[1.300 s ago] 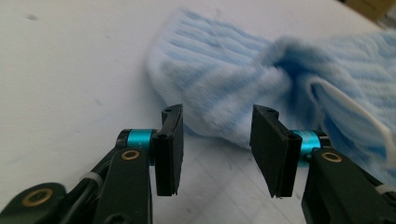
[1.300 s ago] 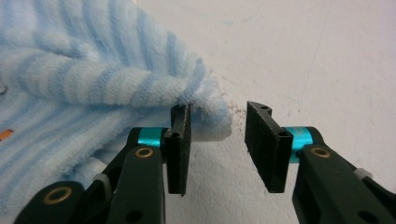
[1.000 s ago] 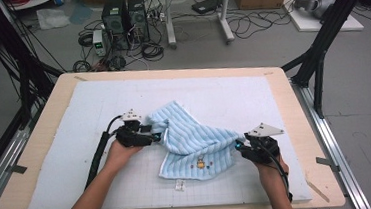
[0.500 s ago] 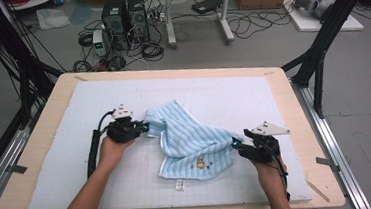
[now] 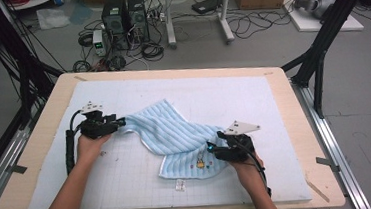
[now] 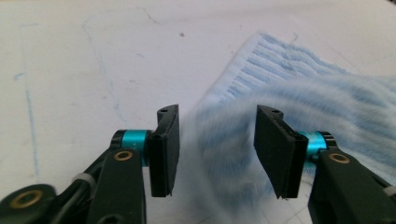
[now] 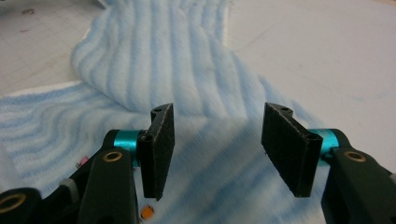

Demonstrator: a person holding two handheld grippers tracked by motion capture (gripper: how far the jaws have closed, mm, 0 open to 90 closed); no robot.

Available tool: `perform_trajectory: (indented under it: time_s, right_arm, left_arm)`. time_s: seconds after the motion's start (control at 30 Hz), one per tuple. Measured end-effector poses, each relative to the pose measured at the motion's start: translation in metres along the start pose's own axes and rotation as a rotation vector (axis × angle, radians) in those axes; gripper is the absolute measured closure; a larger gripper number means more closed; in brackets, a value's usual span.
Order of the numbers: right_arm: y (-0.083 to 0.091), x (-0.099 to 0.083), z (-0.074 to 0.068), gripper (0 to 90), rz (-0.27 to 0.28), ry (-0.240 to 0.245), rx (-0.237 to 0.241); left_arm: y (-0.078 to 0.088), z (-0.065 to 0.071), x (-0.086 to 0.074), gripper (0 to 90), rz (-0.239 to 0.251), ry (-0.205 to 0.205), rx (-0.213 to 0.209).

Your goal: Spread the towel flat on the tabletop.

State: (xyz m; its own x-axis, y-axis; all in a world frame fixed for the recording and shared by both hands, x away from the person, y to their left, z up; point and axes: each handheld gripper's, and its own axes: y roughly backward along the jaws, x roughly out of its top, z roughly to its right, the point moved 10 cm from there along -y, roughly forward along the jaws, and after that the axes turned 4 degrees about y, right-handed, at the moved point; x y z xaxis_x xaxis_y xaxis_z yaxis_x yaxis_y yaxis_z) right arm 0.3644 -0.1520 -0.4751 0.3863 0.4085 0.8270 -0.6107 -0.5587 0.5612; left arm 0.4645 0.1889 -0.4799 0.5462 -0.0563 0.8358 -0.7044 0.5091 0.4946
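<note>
The blue-and-white striped towel (image 5: 176, 138) is lying crumpled across the middle of the pale padded mat (image 5: 253, 99), bunched into a ridge that is running from its left corner down towards the front right, where a small embroidered patch (image 5: 201, 161) is showing near the hem. It is looking soft, light and floppy, the sort of terry cloth that is going to sag and fold wherever it is not supported, so I am judging that a pinch in the middle would only be lifting a hump. The corners and the stitched hem are giving the firmest bite, and two corners taken well apart should be letting it hang flat.

The left gripper (image 6: 217, 140) is sitting at the towel's left corner with its jaws about half apart; they have just been opening again after a quick closing, and the cloth is lying blurred between the pads without being pressed. The right gripper (image 7: 217, 144) is hovering over the front right part of the towel, jaws likewise about half apart, striped cloth beneath and between them but not clamped.

A little white tag (image 5: 180, 185) is lying on the mat just in front of the towel. The mat is covering a wooden table (image 5: 48, 103).
</note>
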Motion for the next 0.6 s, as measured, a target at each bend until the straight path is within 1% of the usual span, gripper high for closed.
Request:
perform_trajectory:
  time_s: [0.03,0.07,0.1,0.13,0.17,0.2,0.23,0.27,0.3,0.33,0.4,0.47,0.5,0.57,0.6]
  right_arm:
    - [-0.003,0.006,-0.002,43.8,0.008,0.005,0.008]
    - [-0.005,0.010,-0.002,44.0,0.012,0.007,0.008]
    - [-0.006,0.014,-0.002,44.2,0.019,0.003,0.010]
    - [-0.009,0.020,0.000,44.5,0.027,0.005,0.012]
    - [-0.011,0.023,0.001,45.0,0.027,0.006,0.010]
    - [-0.015,0.027,0.003,46.2,0.026,0.012,0.014]
    - [-0.017,0.029,0.003,47.1,0.023,0.010,0.020]
    - [-0.022,0.033,0.005,47.5,0.021,0.016,0.027]
    - [-0.026,0.035,0.007,48.3,0.019,0.025,0.029]
    - [-0.032,0.038,0.010,48.8,0.004,0.038,0.034]
    - [-0.041,0.043,0.014,50.4,-0.006,0.054,0.039]
    - [-0.055,0.050,0.019,52.9,-0.034,0.079,0.049]
    - [-0.060,0.053,0.020,54.2,-0.039,0.080,0.051]
    - [-0.075,0.059,0.024,56.7,-0.063,0.082,0.061]
    - [-0.082,0.061,0.025,59.9,-0.072,0.084,0.071]
  left_arm:
    - [0.003,-0.002,0.001,47.7,0.009,-0.001,0.006]
    - [0.005,-0.002,0.001,44.5,0.019,0.003,0.004]
    - [0.010,-0.003,0.001,43.2,0.035,0.001,-0.001]
    - [0.012,-0.003,0.000,42.9,0.041,-0.001,-0.006]
    - [0.016,-0.003,-0.001,42.2,0.052,-0.004,-0.012]
    - [0.018,-0.003,-0.002,41.1,0.053,-0.001,-0.019]
    - [0.021,-0.001,-0.004,39.7,0.062,-0.007,-0.033]
    - [0.022,0.000,-0.005,38.6,0.068,-0.011,-0.038]
    - [0.024,0.002,-0.006,38.6,0.076,-0.024,-0.047]
    - [0.025,0.003,-0.007,38.7,0.078,-0.030,-0.053]
    - [0.028,0.008,-0.009,38.7,0.082,-0.051,-0.068]
    - [0.029,0.012,-0.011,38.7,0.086,-0.074,-0.076]
    - [0.030,0.013,-0.012,38.7,0.087,-0.084,-0.079]
    - [0.031,0.016,-0.011,38.7,0.095,-0.090,-0.088]
    - [0.031,0.016,-0.011,38.7,0.097,-0.093,-0.087]
